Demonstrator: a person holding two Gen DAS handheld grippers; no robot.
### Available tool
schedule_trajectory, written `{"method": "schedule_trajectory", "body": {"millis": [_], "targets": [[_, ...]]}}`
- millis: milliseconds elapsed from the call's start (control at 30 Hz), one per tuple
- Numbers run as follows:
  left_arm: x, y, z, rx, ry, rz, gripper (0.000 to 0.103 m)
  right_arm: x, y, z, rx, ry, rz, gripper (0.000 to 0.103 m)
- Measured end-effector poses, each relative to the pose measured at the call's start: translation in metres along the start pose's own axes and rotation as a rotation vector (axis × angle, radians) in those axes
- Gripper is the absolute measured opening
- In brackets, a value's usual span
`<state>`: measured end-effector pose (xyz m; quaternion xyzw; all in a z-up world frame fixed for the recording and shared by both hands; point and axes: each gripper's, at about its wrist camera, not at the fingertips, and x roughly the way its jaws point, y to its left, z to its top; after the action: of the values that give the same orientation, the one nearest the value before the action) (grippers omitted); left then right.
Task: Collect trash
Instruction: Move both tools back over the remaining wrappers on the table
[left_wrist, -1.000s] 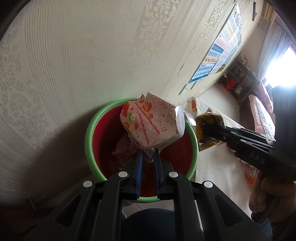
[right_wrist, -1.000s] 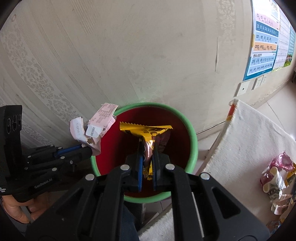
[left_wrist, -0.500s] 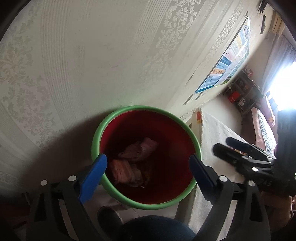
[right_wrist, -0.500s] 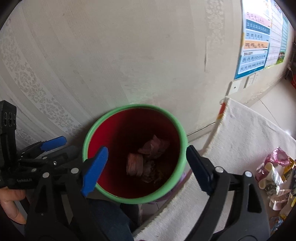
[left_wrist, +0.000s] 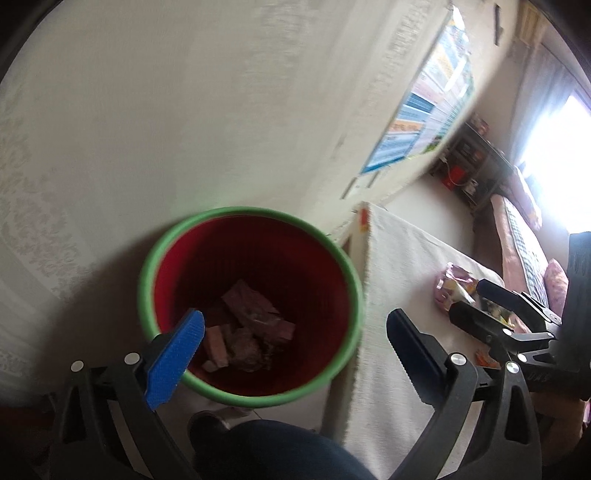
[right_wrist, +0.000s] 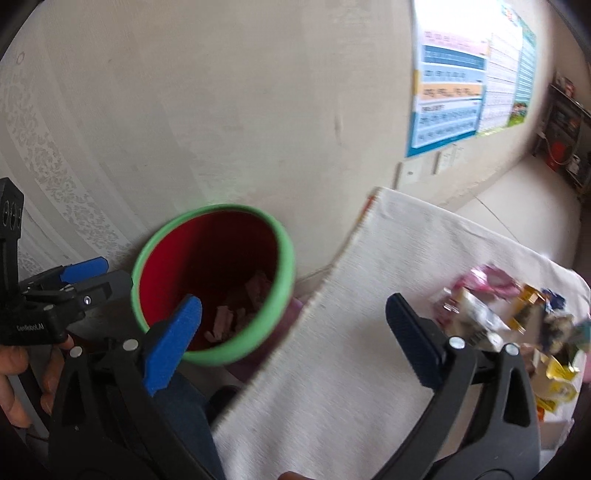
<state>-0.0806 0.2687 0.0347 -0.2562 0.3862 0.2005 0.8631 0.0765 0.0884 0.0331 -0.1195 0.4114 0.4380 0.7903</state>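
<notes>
Trash wrappers (left_wrist: 245, 332) lie low in the red bucket with a green rim (left_wrist: 251, 211); my left gripper (left_wrist: 295, 343) and right gripper (right_wrist: 293, 332) are opening, nothing between them.

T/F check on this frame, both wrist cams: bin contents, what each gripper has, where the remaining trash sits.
1. The red bin with the green rim holds wrappers. True.
2. The left gripper grips a carton. False: its jaws are opening, nothing between them.
3. The right gripper holds nothing. True: its jaws are opening.
4. The remaining trash lies on the floor. False: it lies on the white cloth.
</notes>
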Motion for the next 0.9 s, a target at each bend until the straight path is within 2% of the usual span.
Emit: {"method": "schedule_trajectory", "body": {"millis": [567, 900], "targets": [[0.018, -0.131, -0.022, 0.193, 0.063, -0.141, 0.095, -0.093, -0.127, -0.07, 0.185, -0.05, -0.192, 0.098], [0.037, -0.197, -0.032, 0.281, 0.104, -0.207, 0.095, -0.129, -0.202, -0.091, 0.287, -0.079, -0.293, 0.098]]}}
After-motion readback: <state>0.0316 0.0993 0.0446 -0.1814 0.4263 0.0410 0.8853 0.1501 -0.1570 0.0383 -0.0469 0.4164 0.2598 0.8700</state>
